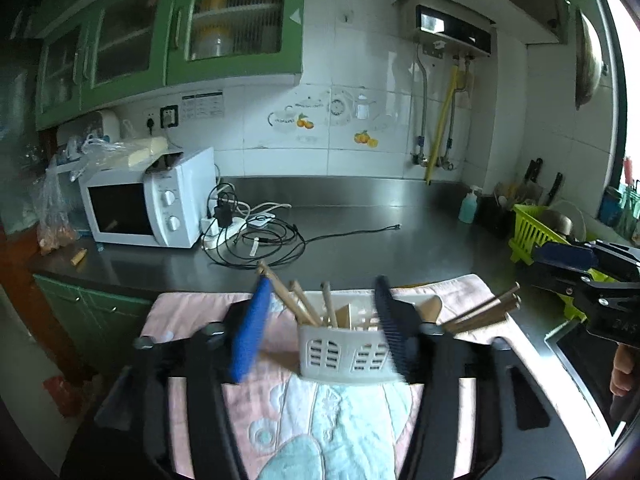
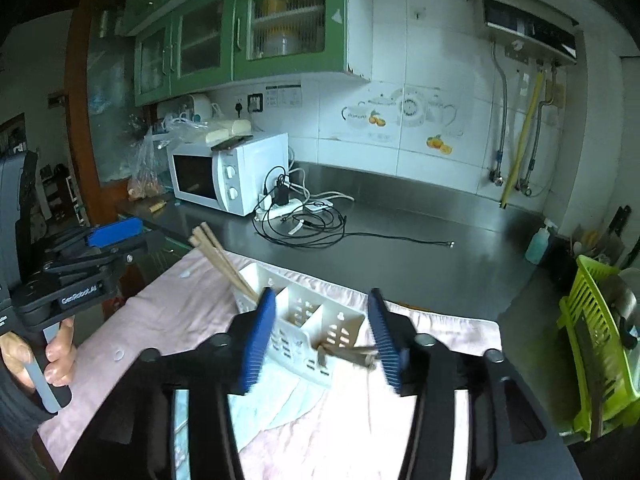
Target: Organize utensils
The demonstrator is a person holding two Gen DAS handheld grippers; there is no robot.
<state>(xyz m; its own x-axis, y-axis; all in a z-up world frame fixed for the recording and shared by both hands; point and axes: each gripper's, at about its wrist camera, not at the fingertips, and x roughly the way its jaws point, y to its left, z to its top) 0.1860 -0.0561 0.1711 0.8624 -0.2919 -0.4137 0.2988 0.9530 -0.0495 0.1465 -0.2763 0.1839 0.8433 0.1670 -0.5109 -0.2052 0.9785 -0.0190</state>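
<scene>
A white slotted plastic utensil caddy [image 1: 346, 344] is kept on the pink cloth [image 1: 192, 312], just ahead of both grippers. Wooden chopsticks [image 1: 304, 304] lean inside its compartments. The left gripper [image 1: 320, 328] and right gripper [image 2: 322, 336] are released, nothing pinched, so the sticks are judged deposited.

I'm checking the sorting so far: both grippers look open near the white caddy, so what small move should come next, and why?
Probably lift both grippers clear. The left gripper and right gripper stand open, gripping nothing. Chopsticks lean in the white caddy, and another bundle leans out its right end. Neither needs holding.
</scene>
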